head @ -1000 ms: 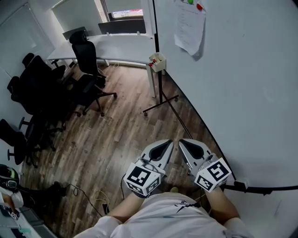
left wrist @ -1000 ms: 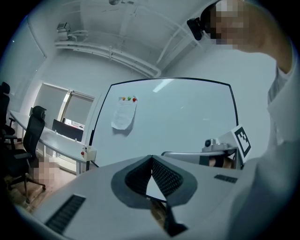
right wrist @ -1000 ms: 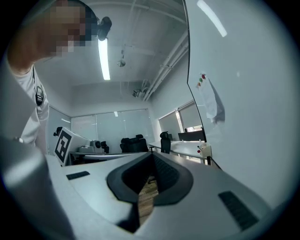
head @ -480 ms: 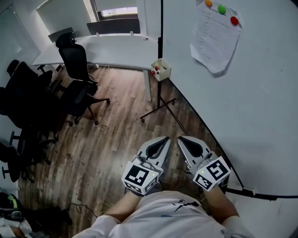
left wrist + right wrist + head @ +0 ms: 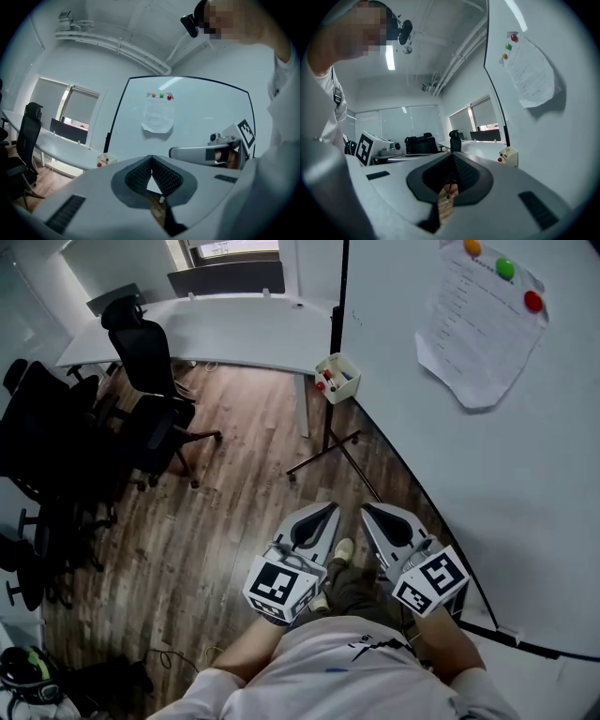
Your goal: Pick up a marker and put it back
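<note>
A small white marker holder hangs at the whiteboard's left edge, with red-capped markers standing in it. It also shows as a small box in the left gripper view and in the right gripper view. My left gripper and right gripper are held side by side in front of my body, well short of the holder and pointing toward it. Both are shut with nothing between the jaws.
A sheet of paper is pinned to the whiteboard by coloured magnets. The board's stand legs spread over the wooden floor below the holder. A curved white desk and black office chairs stand to the left.
Both grippers have come forward together along the whiteboard, so the marker holder and the paper lie nearer. A shoe now shows between the grippers. Jaws stayed shut.
</note>
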